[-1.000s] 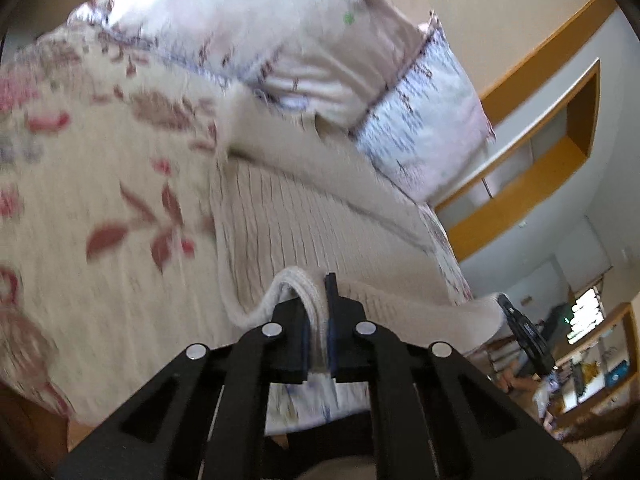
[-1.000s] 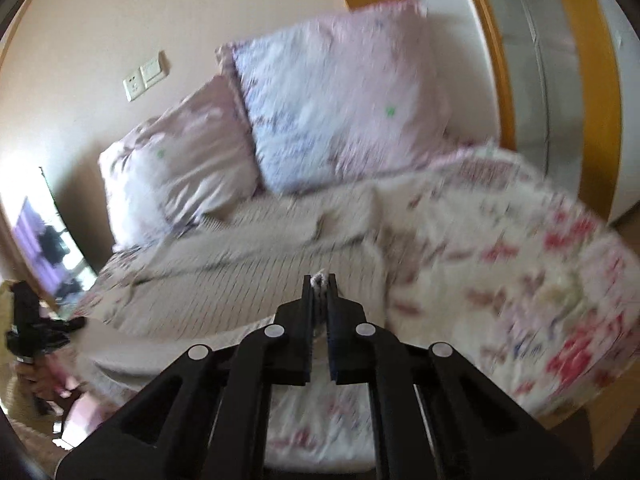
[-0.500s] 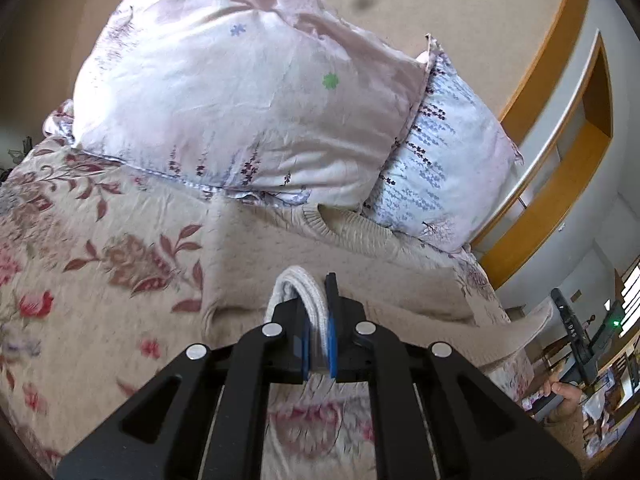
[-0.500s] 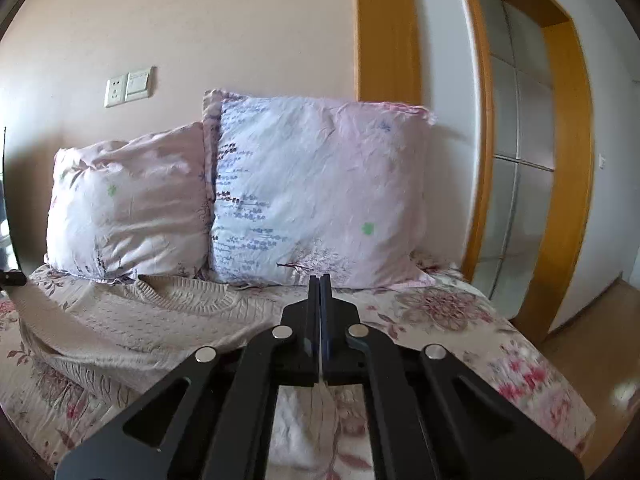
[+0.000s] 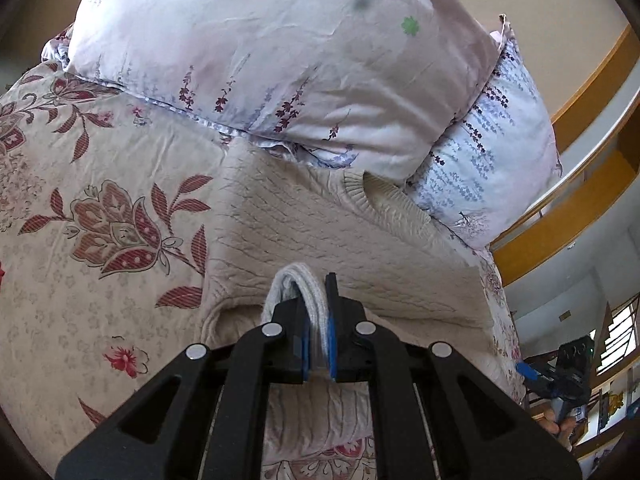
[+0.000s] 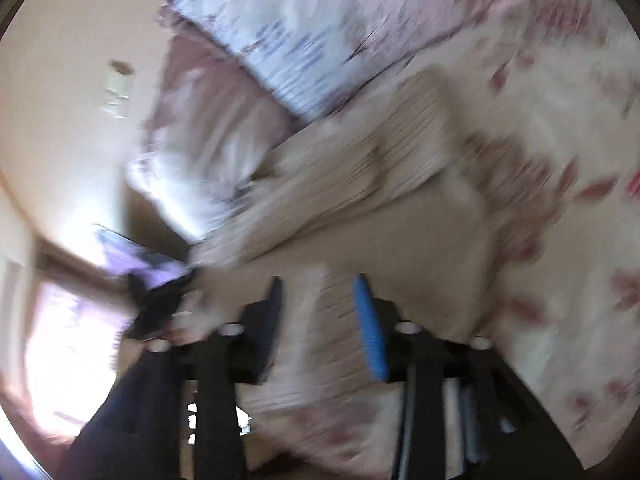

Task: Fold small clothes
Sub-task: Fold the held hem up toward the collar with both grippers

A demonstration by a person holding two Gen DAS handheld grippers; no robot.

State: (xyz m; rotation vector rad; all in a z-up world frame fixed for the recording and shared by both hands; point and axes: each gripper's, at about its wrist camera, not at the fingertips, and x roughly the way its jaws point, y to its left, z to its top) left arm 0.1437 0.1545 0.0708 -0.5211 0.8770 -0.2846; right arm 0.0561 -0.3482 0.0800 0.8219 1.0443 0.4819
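Note:
A beige cable-knit sweater (image 5: 320, 236) lies on the floral bedspread (image 5: 100, 216), its neckline toward the pillows. My left gripper (image 5: 318, 292) is shut on a fold of the sweater's hem and holds it just above the knit. In the blurred right wrist view the sweater (image 6: 360, 184) lies ahead, folded over itself. My right gripper (image 6: 320, 296) is open with nothing between its fingers, hovering over the sweater's near edge. The right gripper (image 5: 568, 368) also shows at the far right of the left wrist view.
Two floral pillows (image 5: 280, 48) lean against the wall behind the sweater. A wooden frame (image 5: 560, 208) runs along the right of the bed. The bed's near edge is just below both grippers. A wall switch (image 6: 116, 92) sits left of the pillows.
My right gripper has opened and let go of the sweater, and is swinging fast, so its view is blurred. My left gripper keeps its hold and has moved closer to the pillows.

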